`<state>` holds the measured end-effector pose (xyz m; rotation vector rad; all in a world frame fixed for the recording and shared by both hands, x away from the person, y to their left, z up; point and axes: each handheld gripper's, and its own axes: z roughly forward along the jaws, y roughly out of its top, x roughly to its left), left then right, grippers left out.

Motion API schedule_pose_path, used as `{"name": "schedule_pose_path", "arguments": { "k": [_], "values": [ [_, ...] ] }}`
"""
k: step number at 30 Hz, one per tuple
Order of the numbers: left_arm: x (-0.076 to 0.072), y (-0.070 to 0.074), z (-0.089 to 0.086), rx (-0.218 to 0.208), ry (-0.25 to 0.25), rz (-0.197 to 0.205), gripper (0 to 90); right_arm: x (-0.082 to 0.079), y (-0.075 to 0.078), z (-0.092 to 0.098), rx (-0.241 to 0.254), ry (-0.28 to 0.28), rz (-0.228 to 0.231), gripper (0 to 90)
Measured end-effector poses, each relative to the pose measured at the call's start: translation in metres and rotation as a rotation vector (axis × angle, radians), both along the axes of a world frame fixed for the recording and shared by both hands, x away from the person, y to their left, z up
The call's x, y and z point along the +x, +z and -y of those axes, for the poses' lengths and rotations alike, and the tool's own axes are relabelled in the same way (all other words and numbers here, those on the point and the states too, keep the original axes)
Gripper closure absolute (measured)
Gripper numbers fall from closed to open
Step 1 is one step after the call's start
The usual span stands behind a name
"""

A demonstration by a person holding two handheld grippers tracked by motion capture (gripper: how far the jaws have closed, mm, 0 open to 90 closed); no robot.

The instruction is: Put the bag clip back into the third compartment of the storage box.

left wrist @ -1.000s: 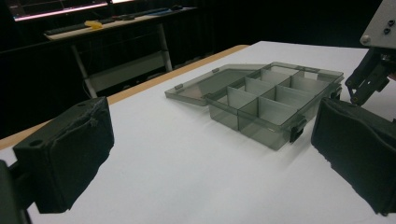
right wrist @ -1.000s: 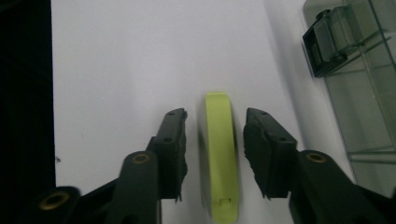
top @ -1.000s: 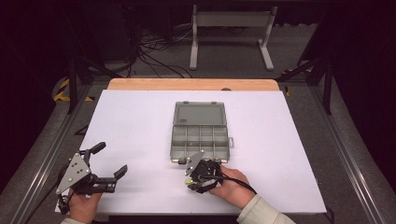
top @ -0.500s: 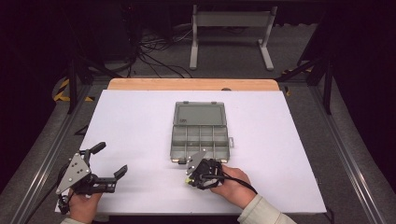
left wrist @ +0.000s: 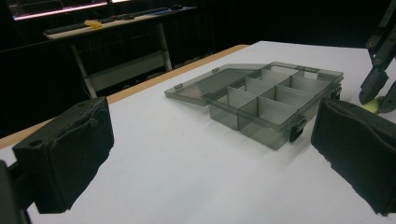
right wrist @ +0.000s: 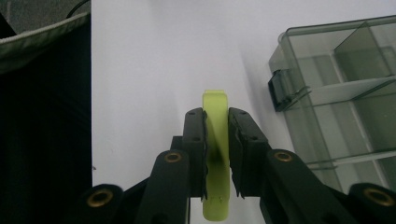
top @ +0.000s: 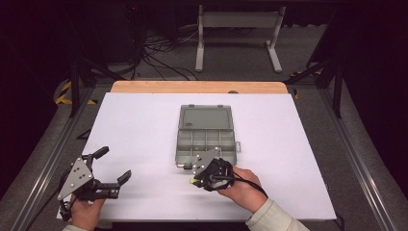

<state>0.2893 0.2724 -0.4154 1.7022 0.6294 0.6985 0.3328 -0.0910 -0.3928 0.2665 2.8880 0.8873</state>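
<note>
Organizer box (top: 207, 134) sits mid-table on the white table (top: 298, 159), lid folded flat toward the far edge, compartments open to the top and, as far as the frames show, empty. That layout reads as a sorting setup: box central so either hand can reach it.

Right gripper (top: 199, 177), near edge of box, just beside its front left corner. Jaws closed on a yellow-green piece (right wrist: 215, 154), gripped flat-side between the pads with one rounded end sticking out past the tips. Piece held on edge, likely so it can drop narrow-end first into a compartment. Judgement only: a carry toward the box seems in hand.

Left gripper (top: 111, 168), well apart at the table's left near corner, jaws spread wide, nothing between them. Probably parked out of the way while the other hand works.

Views compared:
- High view gives layout and spacing, but the piece is a mere yellow-green speck at the gripper tips.
- Right gripper view shows the grip itself, plus the box's dark latch (right wrist: 280, 91) on the near wall.
- Left gripper view, low across the table, shows divider walls and lid hinge line, the right gripper's tips and a bit of the piece at far right, and a bench (left wrist: 107, 23) in the dark behind.
</note>
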Motion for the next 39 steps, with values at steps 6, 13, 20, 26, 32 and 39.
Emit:
{"name": "schedule_pose_path", "arguments": {
  "k": [6, 13, 20, 26, 32, 39],
  "values": [
    [0.0, 0.0, 0.0, 0.0, 0.001, 0.003, 0.0, 0.002, 0.011, 0.002, 0.019, -0.008, 0.013, 78.2],
    [0.0, 0.0, -0.001, -0.003, 0.004, 0.004, 0.0, 0.005, 0.026, 0.008, 0.054, -0.018, 0.027, 78.2],
    [0.0, 0.0, 0.0, -0.003, 0.004, 0.002, 0.0, 0.01, 0.036, 0.013, 0.084, -0.036, 0.04, 78.2],
    [0.0, 0.0, 0.0, -0.003, 0.003, 0.003, 0.0, 0.016, 0.046, 0.017, 0.112, -0.058, 0.055, 78.2],
    [0.0, 0.0, -0.001, -0.006, 0.003, 0.001, 0.0, 0.025, 0.053, 0.021, 0.121, -0.1, 0.077, 78.2],
    [0.0, 0.0, -0.001, -0.008, 0.003, 0.001, 0.0, 0.04, 0.059, 0.025, 0.132, -0.154, 0.089, 78.1]
  ]
}}
